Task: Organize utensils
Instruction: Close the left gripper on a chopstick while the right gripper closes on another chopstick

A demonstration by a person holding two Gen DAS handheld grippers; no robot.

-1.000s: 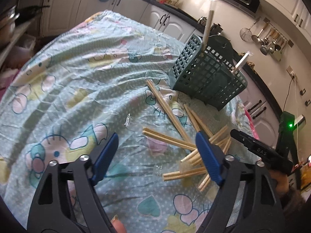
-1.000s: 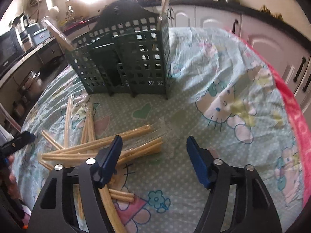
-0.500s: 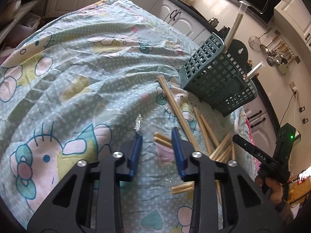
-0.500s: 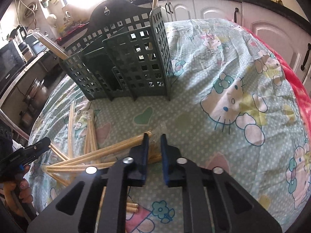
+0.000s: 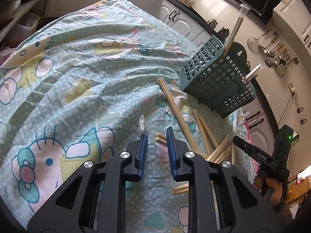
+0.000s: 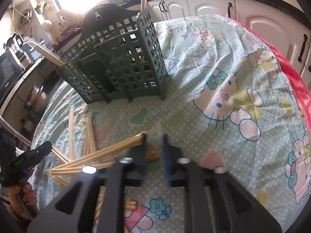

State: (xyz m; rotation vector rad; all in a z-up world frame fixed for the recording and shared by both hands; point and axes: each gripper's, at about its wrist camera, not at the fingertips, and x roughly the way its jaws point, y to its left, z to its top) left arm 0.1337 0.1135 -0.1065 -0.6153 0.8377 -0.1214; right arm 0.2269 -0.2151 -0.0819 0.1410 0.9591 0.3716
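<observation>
Between the left tongs, narrowly apart after closing, lie wrapped chopstick ends, pads not pressing. Right tongs, slightly parted and just reopening, hover blurred over the scattered chopsticks on the cartoon-print cloth. Green slotted utensil basket stands beyond, near the pile.

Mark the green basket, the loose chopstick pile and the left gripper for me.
green basket [image 6: 124, 73], right wrist view, front lattice wall.
chopstick pile [image 6: 93, 155], right wrist view, long stick's middle.
left gripper [image 5: 156, 137], left wrist view, between fingertips.
</observation>
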